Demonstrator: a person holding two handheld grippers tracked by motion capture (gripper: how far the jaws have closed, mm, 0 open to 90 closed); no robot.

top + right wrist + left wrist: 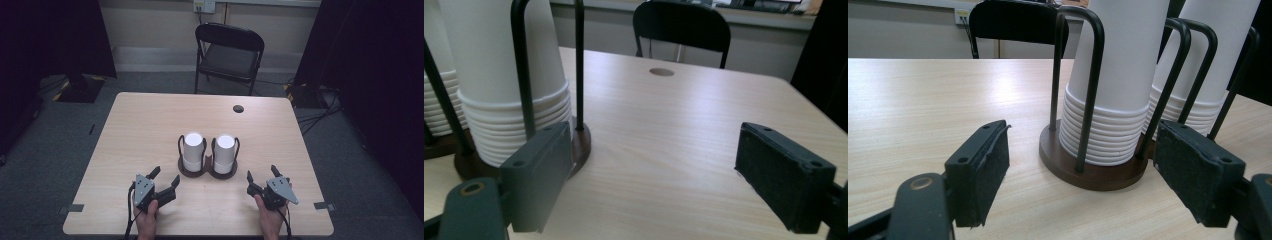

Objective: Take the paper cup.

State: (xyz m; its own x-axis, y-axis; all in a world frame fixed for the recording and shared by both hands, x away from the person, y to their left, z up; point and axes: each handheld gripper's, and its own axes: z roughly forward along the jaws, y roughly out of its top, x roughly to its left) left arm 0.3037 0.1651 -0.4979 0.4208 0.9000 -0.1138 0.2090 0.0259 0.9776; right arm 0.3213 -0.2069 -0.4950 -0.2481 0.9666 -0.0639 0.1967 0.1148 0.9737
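Two stacks of white paper cups, the left stack (193,150) and the right stack (224,153), stand upside down in a dark wooden holder (208,171) with black wire hoops at the table's middle. My left gripper (165,178) is open on the table just left of and nearer than the holder. My right gripper (261,175) is open to the holder's right. In the left gripper view the left stack (1113,85) and the holder base (1088,172) lie just ahead between the jaws. In the right gripper view the right stack (509,80) stands beside the left jaw.
The light wood table (150,130) has a round cable hole (238,108) near its far edge. A black folding chair (229,55) stands beyond the table. Black curtains hang at both sides, and cables lie on the floor at the right (315,112).
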